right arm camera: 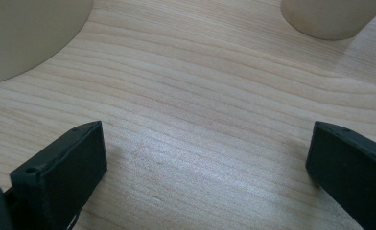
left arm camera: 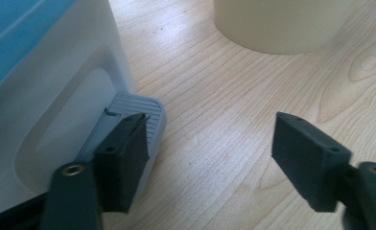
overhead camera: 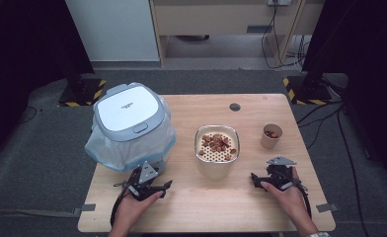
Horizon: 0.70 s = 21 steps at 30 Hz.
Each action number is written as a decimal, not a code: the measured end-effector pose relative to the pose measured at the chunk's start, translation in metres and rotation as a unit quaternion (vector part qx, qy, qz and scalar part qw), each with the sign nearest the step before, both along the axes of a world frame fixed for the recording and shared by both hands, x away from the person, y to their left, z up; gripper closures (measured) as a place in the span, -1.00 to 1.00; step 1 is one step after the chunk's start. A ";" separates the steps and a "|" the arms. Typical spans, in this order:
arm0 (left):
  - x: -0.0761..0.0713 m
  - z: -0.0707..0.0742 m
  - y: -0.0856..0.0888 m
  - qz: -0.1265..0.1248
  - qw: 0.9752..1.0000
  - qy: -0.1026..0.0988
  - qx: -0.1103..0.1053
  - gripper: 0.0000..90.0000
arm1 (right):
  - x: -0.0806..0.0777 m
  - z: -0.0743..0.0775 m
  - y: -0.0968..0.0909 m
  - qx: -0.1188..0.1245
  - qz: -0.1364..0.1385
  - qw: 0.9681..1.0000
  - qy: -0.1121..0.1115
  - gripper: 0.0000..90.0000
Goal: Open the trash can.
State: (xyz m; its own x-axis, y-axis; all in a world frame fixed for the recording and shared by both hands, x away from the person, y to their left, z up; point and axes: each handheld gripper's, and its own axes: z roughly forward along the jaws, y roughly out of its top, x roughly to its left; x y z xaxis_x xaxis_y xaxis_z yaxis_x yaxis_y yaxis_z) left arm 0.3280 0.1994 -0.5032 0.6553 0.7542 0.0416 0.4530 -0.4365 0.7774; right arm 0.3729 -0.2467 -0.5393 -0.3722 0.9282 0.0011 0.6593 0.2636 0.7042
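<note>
A: Three containers on the pale wooden table (overhead camera: pixel 201 197): a white lidded bin lined with a clear plastic bag (overhead camera: pixel 130 126); a cream square pot with a perforated insert (overhead camera: pixel 216 148) carrying brown round pieces (overhead camera: pixel 217 142); a small tan paper cup (overhead camera: pixel 271 136), same brown pieces inside.

B: Grippers?

A: Left gripper (overhead camera: pixel 152 188), jaws wide apart, nothing held; one jaw sits just beside the bin's grey ribbed foot pedal (left arm camera: pixel 137 117). Right gripper (overhead camera: pixel 268 180), jaws wide, empty, over bare wood near the pot, the cup beyond it.
</note>
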 end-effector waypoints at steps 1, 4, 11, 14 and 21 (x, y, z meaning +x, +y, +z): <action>0.000 0.000 0.000 0.002 1.000 0.001 0.001 -0.28 | 0.000 0.000 0.000 0.000 0.001 1.000 0.000 -0.98; 0.001 -0.001 0.000 0.007 1.000 0.002 0.003 -0.09 | 0.000 0.000 0.000 0.000 0.002 1.000 -0.001 -0.98; 0.002 0.000 0.000 0.013 1.000 -0.008 0.004 0.42 | 0.000 0.000 0.000 0.000 0.003 1.000 -0.001 -0.97; 0.004 0.003 0.002 0.015 1.000 -0.022 0.005 0.68 | 0.000 0.000 0.000 0.000 0.003 1.000 0.000 -0.97; 0.012 0.002 0.006 0.038 0.998 -0.042 0.030 0.96 | 0.000 0.000 0.000 0.000 0.003 1.000 -0.001 -0.97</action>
